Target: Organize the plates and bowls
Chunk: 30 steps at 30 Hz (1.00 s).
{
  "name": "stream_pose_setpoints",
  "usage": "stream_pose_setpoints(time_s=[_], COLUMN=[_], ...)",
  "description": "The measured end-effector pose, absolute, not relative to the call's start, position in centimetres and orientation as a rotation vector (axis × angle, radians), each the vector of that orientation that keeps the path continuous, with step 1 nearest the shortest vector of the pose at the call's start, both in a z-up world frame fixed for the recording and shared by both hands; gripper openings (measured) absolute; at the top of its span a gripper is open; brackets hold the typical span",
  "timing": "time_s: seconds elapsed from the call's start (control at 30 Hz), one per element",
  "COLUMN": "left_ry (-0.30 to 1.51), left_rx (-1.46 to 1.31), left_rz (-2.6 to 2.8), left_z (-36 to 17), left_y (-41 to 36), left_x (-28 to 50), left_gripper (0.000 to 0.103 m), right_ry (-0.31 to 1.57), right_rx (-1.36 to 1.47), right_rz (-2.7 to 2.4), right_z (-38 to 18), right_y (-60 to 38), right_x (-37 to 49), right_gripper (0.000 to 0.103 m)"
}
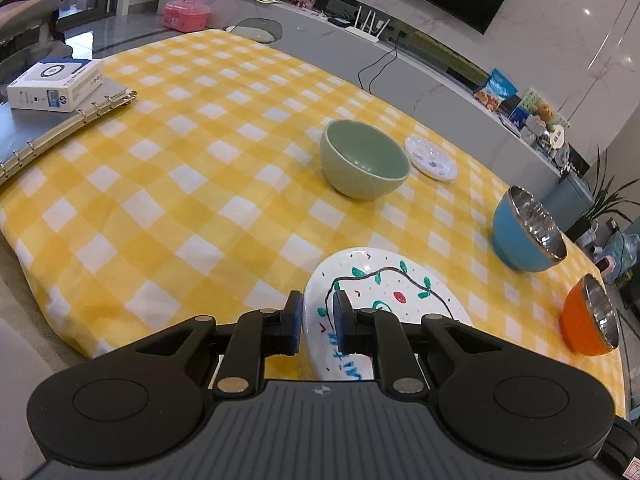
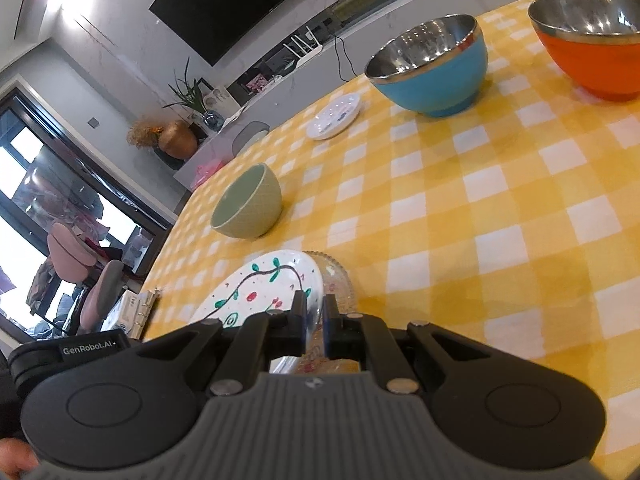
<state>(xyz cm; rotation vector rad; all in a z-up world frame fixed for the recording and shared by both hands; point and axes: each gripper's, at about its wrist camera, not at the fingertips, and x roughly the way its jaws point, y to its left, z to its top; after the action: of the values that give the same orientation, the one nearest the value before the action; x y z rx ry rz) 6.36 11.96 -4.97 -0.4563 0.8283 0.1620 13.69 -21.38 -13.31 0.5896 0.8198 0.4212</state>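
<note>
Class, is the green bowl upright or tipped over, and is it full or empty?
Upright and empty: the green bowl sits on its base, its bare inside showing.

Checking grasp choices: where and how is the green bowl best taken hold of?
Grip the green bowl at its rim, one jaw inside and one outside, coming down from above. It stands upright, open and apparently empty; its rounded wall looks too wide to span.

Wide bare stretch of table (image 1: 168, 184) left of green bowl (image 1: 364, 160). Binder (image 1: 60, 132) and white box (image 1: 56, 86) crowd far left edge. Blue bowl (image 1: 528, 236), orange bowl (image 1: 590, 320) stand near right edge; small plate (image 1: 431, 158) just behind green bowl. Open cloth between green bowl and blue bowl.
</note>
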Motion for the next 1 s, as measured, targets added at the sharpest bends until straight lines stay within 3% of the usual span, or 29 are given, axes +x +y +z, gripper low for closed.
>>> stream_pose_setpoints(time_s=[1.0], left_ry=[0.922], left_rx=[-0.307], left_rz=[0.209], left_z=[-6.7], left_y=[10.2], left_x=[7.9], left_gripper=[0.018], right_ry=[0.735], right_rx=[0.230], right_rz=[0.356], right_z=[-13.2], right_y=[-17.9], right_x=[13.5], right_gripper=[0.006])
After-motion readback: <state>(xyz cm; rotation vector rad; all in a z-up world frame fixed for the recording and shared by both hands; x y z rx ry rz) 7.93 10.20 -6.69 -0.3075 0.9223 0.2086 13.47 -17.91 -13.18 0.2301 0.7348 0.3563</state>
